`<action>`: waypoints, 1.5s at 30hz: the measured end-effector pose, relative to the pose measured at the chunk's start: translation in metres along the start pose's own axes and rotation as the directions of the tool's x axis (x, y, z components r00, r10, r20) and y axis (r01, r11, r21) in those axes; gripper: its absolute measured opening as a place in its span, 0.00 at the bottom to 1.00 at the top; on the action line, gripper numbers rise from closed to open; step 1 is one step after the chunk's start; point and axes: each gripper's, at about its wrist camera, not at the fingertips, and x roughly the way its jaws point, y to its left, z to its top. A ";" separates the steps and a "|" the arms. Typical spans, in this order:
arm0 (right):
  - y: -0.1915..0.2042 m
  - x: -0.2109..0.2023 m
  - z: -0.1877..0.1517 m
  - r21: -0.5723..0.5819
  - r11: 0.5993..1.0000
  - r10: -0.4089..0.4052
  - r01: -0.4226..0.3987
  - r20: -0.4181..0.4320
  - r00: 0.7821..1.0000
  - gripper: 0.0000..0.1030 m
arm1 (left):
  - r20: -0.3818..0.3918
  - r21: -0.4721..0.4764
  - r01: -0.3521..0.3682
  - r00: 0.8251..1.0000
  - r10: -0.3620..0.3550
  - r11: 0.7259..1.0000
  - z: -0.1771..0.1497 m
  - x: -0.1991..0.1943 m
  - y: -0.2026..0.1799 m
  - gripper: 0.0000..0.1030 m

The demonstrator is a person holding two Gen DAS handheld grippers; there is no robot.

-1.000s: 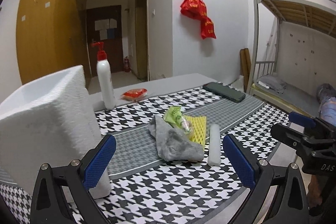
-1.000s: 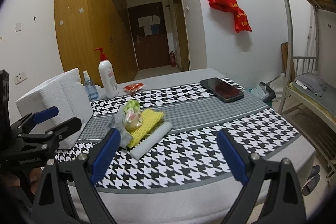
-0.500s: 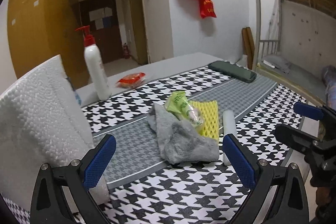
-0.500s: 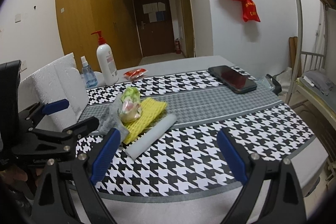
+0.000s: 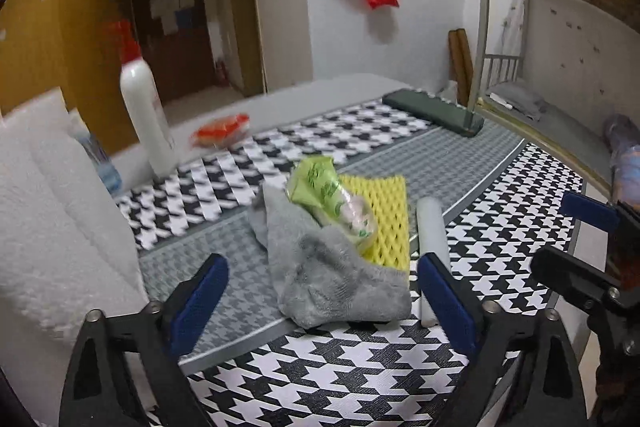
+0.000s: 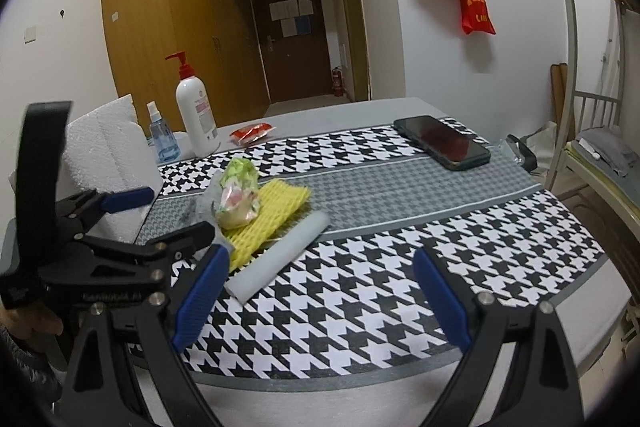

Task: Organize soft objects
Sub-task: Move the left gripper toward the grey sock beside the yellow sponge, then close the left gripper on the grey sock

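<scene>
Grey sock (image 5: pixel 336 267), lying crumpled on the houndstooth cloth (image 5: pixel 320 379) against green packet (image 5: pixel 332 199) and yellow foam net (image 5: pixel 384 215). Left gripper (image 5: pixel 324 307) is straddling it, jaws wide, holding nothing; right gripper (image 6: pixel 320 291) likewise gaping, empty. Step judged: approaching; next calls for lowering and pinching the sock alone.

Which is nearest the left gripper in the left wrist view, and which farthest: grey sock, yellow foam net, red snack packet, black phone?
1. Grey sock, between the open left gripper's fingers.
2. Yellow foam net, just behind the sock.
3. Red snack packet, far left.
4. Black phone, far right.
</scene>
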 end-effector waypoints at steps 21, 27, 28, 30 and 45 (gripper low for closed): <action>0.006 0.011 0.001 -0.024 1.000 -0.019 0.018 -0.040 0.999 0.92 | -0.057 -0.082 0.210 0.975 -0.215 0.974 -0.005 0.015 0.015 0.17; 0.013 0.023 0.003 -0.040 0.999 -0.032 0.030 -0.071 0.997 0.92 | 0.003 -0.068 0.228 0.973 -0.229 0.971 -0.008 -0.001 0.016 0.17; 0.015 0.025 0.003 -0.044 0.998 -0.038 0.035 -0.077 0.996 0.92 | 0.006 -0.066 0.230 0.973 -0.230 0.971 -0.009 -0.002 0.017 0.17; 0.018 0.031 0.003 -0.051 0.998 -0.048 0.043 -0.096 0.994 0.92 | 0.019 -0.070 0.233 0.973 -0.232 0.970 -0.009 -0.006 0.019 0.17; 0.041 0.048 -0.005 -0.086 0.994 -0.076 0.063 -0.160 0.984 0.92 | 0.099 -0.071 0.246 0.966 -0.239 0.967 -0.012 -0.026 0.025 0.17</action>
